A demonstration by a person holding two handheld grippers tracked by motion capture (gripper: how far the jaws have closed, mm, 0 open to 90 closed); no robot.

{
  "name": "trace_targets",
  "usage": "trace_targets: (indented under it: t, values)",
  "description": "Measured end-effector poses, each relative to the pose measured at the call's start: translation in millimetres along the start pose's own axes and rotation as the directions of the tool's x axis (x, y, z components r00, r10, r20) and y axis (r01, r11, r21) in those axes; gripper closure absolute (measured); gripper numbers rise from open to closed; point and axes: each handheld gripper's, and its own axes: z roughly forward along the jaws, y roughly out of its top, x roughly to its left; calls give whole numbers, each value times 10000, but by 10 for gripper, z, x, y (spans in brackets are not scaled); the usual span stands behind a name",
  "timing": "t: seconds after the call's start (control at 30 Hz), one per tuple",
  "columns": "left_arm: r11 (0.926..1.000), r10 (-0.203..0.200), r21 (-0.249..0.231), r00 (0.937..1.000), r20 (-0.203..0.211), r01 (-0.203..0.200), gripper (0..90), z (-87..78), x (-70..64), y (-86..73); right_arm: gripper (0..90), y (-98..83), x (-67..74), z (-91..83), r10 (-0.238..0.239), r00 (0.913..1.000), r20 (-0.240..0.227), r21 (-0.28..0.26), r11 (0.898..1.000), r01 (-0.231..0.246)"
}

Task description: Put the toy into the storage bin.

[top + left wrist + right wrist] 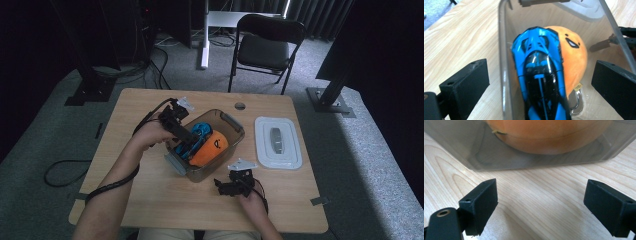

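- The clear rectangular plastic bin (231, 126) stands near the centre of the light wooden bench (150, 195), with its long axis running from 7 o'clock to 1 o'clock in the high view.
- The blue and black toy race car (540, 75) lies inside the bin along its wall at 9 o'clock, touching the round orange plush toy (574, 57) that lies beside it at 3 o'clock.
- The left gripper (186, 134) hangs over the bin at its 9 o'clock rim. Its jaws stand wide open on either side of the car, without touching it.
- The right gripper (225, 187) sits low over the bench at 6 o'clock of the bin. Its jaws are wide open and hold nothing, pointing at the bin wall.
- The white rectangular plastic lid (278, 142) lies flat on the bench at 3 o'clock of the bin, apart from it.
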Motion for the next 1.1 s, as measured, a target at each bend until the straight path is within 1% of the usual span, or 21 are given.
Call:
trace_targets:
  t: [0.03, 0.1, 0.13, 0.2, 0.23, 0.27, 0.37, 0.43, 0.5, 0.53, 0.57, 0.6, 0.7, 0.8, 0.87, 0.9, 0.93, 0.97, 1.0, 1.07, 1.1]
  values:
    - [10000, -67, -38, 10000, 24, 67, 20, -14, 14, -23, 116, 4, -6, -3, 31, 10000, -8, 11, 10000, -31]
    - [10000, -78, -52, 9998, -187, 77, 20, -41, 45, -67, 116, 12, -30, -13, 98, 9999, 25, -34, 9999, -98]
    - [9999, -141, -97, 9997, -173, 140, 21, -58, 63, -90, 116, 16, -38, -17, 131, 9999, 36, -35, 9999, -131]
    - [9997, -211, -155, 9992, -354, 205, 23, -96, 98, -131, 116, 29, -60, -30, 198, 9998, 64, -88, 9998, -197]
    - [9997, -211, -155, 9992, -354, 205, 23, -96, 98, -131, 116, 29, -60, -30, 198, 9998, 64, -88, 9998, -197]
    - [9991, -334, -276, 9988, -367, 324, 23, -133, 140, -173, 116, 40, -73, -39, 238, 9997, 68, -120, 9996, -237]
    - [9984, -429, -396, 9976, -550, 408, 23, -187, 201, -237, 117, 48, -84, -48, 235, 9997, 103, -120, 9997, -234]
    - [9977, -470, -529, 9959, -767, 430, 23, -213, 243, -287, 116, 44, -89, -51, 244, 9997, 102, -88, 9997, -243]
    - [9963, -634, -631, 9943, -863, 580, 23, -226, 292, -344, 117, 38, -99, -51, 284, 9995, 119, -53, 9996, -283]
    - [9954, -645, -767, 9928, -1006, 569, 23, -229, 314, -377, 116, 36, -106, -51, 310, 9995, 96, -41, 9995, -309]
    - [9946, -774, -767, 9917, -1022, 697, 23, -229, 345, -409, 116, 37, -110, -52, 335, 9994, 94, -38, 9994, -334]
    - [9929, -952, -808, 9899, -1054, 869, 23, -222, 374, -445, 116, 39, -113, -53, 338, 9994, 96, -44, 9994, -338]
    - [9909, -1217, -722, 9856, -1175, 1138, 23, -175, 465, -556, 116, 52, -113, -60, 339, 9994, 48, -97, 9994, -338]
    - [9856, -1559, -834, 9810, -1152, 1468, 23, -120, 544, -662, 117, 61, -113, -59, 331, 9994, 30, -112, 9994, -330]
    - [9806, -1817, -951, 9772, -1094, 1717, 23, -76, 595, -727, 117, 60, -115, -57, 335, 9994, 42, -93, 9994, -335]
    - [9794, -1875, -975, 9753, -1167, 1767, 23, -47, 613, -756, 117, 60, -119, -57, 349, 9994, 34, -85, 9994, -348]
    - [9794, -1875, -975, 9753, -1167, 1767, 23, -47, 613, -756, 117, 58, -124, -59, 368, 9993, 47, -93, 9993, -367]
    - [9781, -1962, -962, 9718, -1311, 1845, 23, 17, 649, -814, 117, 57, -131, -62, 372, 9993, 81, -100, 9993, -371]
    - [9762, -2042, -1002, 9704, -1287, 1922, 23, 50, 664, -847, 116, 56, -138, -65, 406, 9991, 97, -123, 9991, -404]
    - [9717, -2267, -980, 9650, -1316, 2149, 23, 118, 688, -910, 117, 58, -150, -75, 485, 9988, 80, -165, 9987, -483]
    - [9698, -2334, -1015, 9645, -1234, 2217, 23, 149, 701, -942, 116, 59, -153, -80, 493, 9987, 93, -190, 9986, -492]
